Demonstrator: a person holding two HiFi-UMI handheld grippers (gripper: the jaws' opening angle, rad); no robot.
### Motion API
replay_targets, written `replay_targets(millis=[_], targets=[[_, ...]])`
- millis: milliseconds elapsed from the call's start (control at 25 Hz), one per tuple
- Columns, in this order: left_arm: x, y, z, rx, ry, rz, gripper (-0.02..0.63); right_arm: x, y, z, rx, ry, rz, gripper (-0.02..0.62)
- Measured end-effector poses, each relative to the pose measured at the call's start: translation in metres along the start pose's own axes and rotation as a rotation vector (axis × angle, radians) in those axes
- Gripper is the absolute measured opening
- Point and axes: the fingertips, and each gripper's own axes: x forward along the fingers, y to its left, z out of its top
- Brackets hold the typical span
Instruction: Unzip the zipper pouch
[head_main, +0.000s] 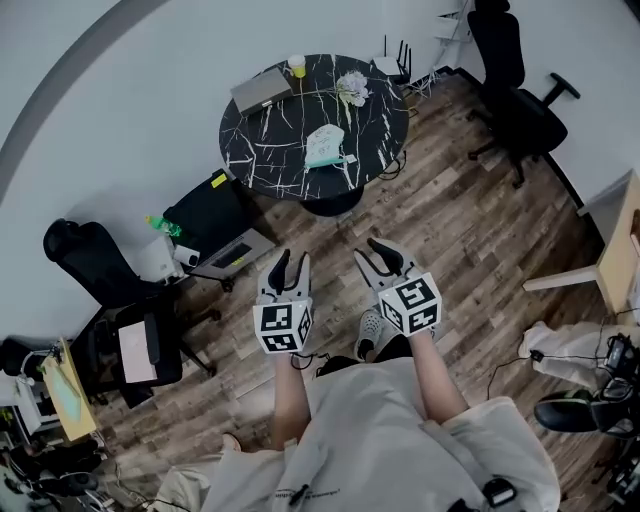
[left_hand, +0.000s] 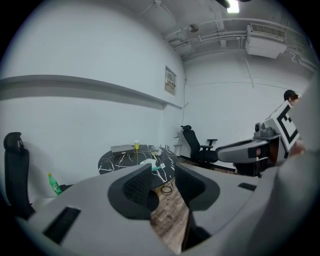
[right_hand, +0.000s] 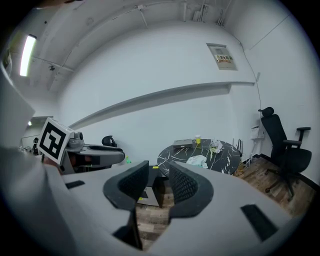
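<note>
The zipper pouch, pale teal and white, lies on the round black marble table far ahead of me. In the left gripper view the pouch shows small beyond the jaws, and in the right gripper view the pouch lies on the table top too. My left gripper and right gripper are held side by side in the air over the wooden floor, well short of the table. Both stand open with nothing between the pads. The left gripper and right gripper point toward the table.
On the table are a grey laptop, a yellow cup and pale flowers. A black case and a green bottle sit left of the table. Office chairs stand at the back right and the left.
</note>
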Motion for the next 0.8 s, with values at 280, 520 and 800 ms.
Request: replay_targets(millis=[280, 520, 800], targets=[[0.032, 0.008, 0.007, -0.009, 0.012, 0.021, 0.147, 0.03, -0.029, 0.01, 0.002, 0.015, 0.024, 0.133], [0.05, 0.015, 0.011, -0.026, 0.004, 0.035, 0.147, 0.046, -0.044, 0.016, -0.005, 0.012, 0.035, 0.133], [0.087, 0.035, 0.012, -0.036, 0.005, 0.031, 0.147, 0.078, -0.071, 0.027, -0.021, 0.005, 0.023, 0.133]])
